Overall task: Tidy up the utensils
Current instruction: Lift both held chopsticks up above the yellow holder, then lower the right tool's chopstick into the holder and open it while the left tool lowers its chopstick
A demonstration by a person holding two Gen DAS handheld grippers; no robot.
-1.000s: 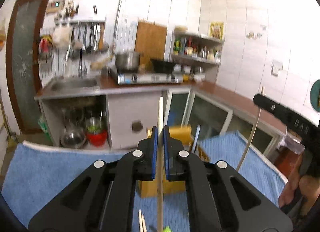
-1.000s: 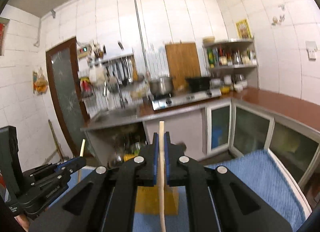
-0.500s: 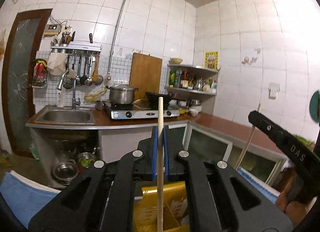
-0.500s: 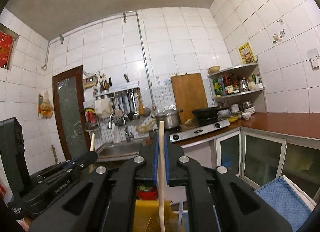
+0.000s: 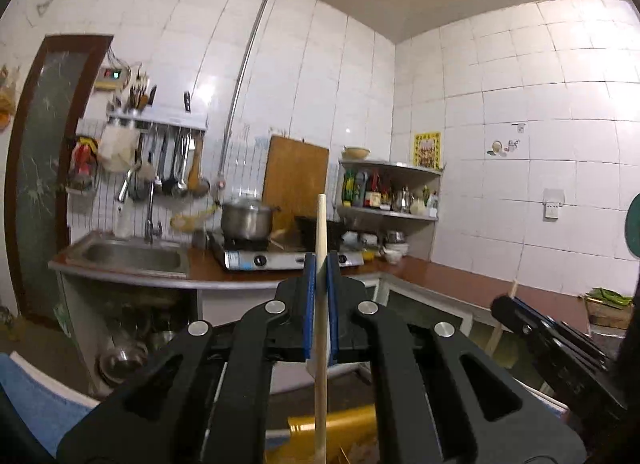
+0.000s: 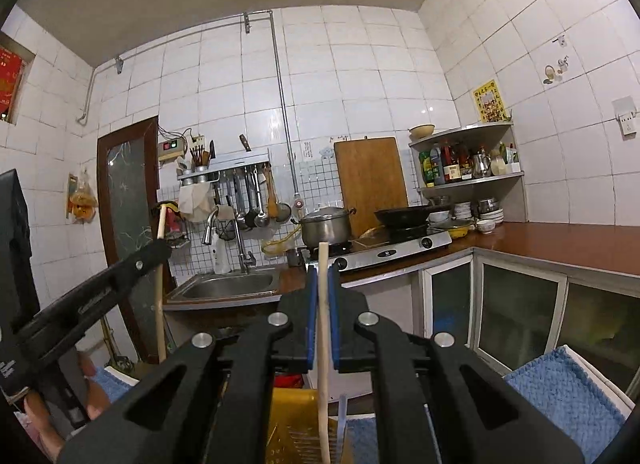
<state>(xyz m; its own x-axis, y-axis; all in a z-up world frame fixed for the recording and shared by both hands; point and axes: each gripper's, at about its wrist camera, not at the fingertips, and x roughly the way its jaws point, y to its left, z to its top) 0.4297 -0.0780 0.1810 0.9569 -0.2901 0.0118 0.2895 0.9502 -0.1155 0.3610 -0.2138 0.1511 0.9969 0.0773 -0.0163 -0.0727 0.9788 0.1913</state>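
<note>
Pale wooden chopstick [image 5: 321,328] — slim, round, upright — another chopstick [image 6: 323,328] alike.

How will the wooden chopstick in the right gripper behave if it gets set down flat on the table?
The chopstick looks round and slim, so it would probably roll. It stays straight upright in the right gripper, so likely stiff and light.

ahead: open air | below: yellow holder [image 6: 292,420] | sides: other gripper

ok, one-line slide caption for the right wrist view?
Right gripper clamps an upright wooden chopstick above a yellow utensil basket, kitchen counter beyond.
</note>
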